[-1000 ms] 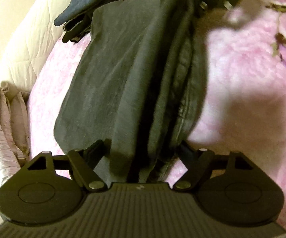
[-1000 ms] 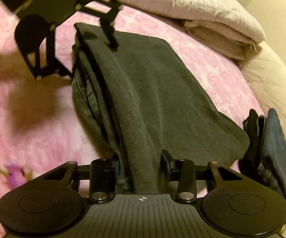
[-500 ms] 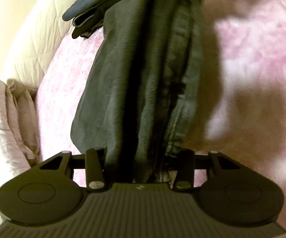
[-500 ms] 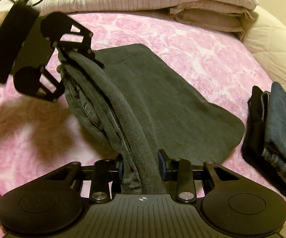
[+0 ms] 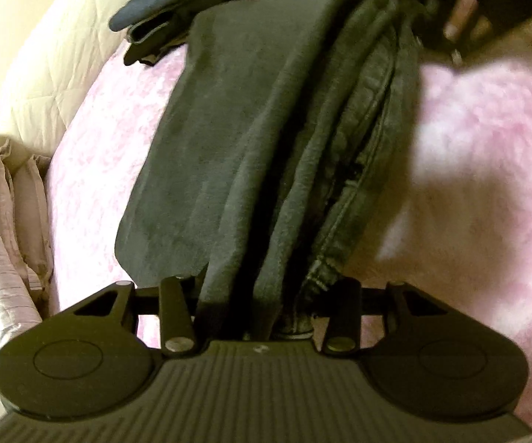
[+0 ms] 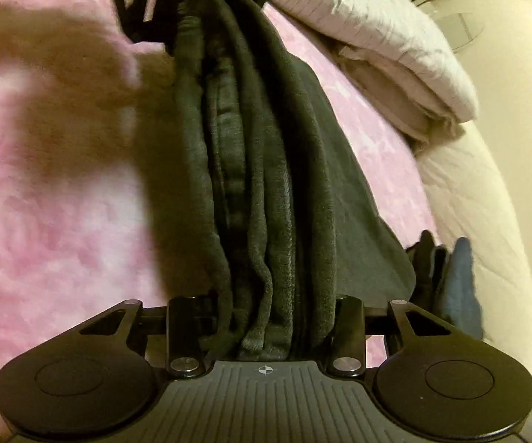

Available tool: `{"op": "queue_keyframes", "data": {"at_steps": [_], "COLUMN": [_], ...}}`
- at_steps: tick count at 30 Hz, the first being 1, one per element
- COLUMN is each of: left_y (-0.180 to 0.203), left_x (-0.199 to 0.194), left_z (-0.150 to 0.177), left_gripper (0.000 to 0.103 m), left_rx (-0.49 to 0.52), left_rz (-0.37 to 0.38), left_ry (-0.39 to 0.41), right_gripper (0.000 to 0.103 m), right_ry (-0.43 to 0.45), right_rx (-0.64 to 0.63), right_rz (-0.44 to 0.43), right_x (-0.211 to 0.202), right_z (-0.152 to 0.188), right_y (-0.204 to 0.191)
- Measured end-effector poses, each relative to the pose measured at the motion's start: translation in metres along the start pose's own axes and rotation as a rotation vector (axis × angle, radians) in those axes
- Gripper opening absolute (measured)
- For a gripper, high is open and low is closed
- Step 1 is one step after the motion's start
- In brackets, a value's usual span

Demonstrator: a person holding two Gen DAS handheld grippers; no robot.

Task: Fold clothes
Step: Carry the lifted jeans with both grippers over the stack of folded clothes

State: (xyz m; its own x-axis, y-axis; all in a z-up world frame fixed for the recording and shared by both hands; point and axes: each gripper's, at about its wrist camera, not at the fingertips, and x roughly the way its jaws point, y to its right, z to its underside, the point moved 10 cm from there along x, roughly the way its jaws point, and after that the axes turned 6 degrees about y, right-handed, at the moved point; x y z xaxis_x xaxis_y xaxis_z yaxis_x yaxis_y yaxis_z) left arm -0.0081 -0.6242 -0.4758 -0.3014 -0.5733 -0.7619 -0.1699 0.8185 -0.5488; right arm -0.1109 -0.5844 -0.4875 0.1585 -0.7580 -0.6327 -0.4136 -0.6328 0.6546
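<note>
A dark grey garment (image 5: 251, 140) is stretched between my two grippers above the pink bed cover (image 5: 469, 184). My left gripper (image 5: 262, 313) is shut on one bunched end of it. My right gripper (image 6: 269, 328) is shut on the other bunched end (image 6: 266, 199). The right gripper shows at the top right of the left wrist view (image 5: 487, 3), and the left gripper shows at the top of the right wrist view (image 6: 162, 0). One flat layer of the garment hangs down onto the bed (image 6: 358, 214). The fingertips are hidden by cloth.
A folded pile of dark blue clothes (image 5: 162, 3) lies on the bed beside the garment's edge; it also shows in the right wrist view (image 6: 450, 288). Folded pale bedding (image 6: 384, 48) lies at the bed's edge. A cream quilted border (image 5: 41, 74) runs around the bed.
Both grippers have kept hold of the garment and swung it round. The two grippers now stand more directly opposite each other, with the cloth bunched in tighter folds between them.
</note>
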Motion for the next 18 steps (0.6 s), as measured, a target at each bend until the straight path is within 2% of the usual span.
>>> {"op": "queue_keyframes", "data": {"at_steps": [1,6,12,18], "left_y": [-0.001,-0.015,-0.028,-0.018], "left_x": [-0.001,-0.038,-0.102,-0.163], "left_z": [-0.002,-0.022,-0.051,-0.077], "left_gripper": [0.038,0.036,0.035,0.035], "left_rx": [-0.006,-0.031,-0.061,-0.064], "left_rz": [0.007,0.027,0.042,0.054], "left_ry": [-0.005,-0.022,-0.039,-0.033], "right_gripper": [0.030,0.026,0.025,0.024], "right_ry": [0.002,-0.001,-0.001,-0.011], "right_rx": [-0.006,0.019,0.023,0.041], "right_rz": [-0.013,-0.054,-0.107,-0.157], "right_x": [-0.003,-0.034,-0.102,-0.174], "right_z": [0.000,-0.009,-0.031,-0.048], "right_y": [0.003,0.037,0.072,0.094]}}
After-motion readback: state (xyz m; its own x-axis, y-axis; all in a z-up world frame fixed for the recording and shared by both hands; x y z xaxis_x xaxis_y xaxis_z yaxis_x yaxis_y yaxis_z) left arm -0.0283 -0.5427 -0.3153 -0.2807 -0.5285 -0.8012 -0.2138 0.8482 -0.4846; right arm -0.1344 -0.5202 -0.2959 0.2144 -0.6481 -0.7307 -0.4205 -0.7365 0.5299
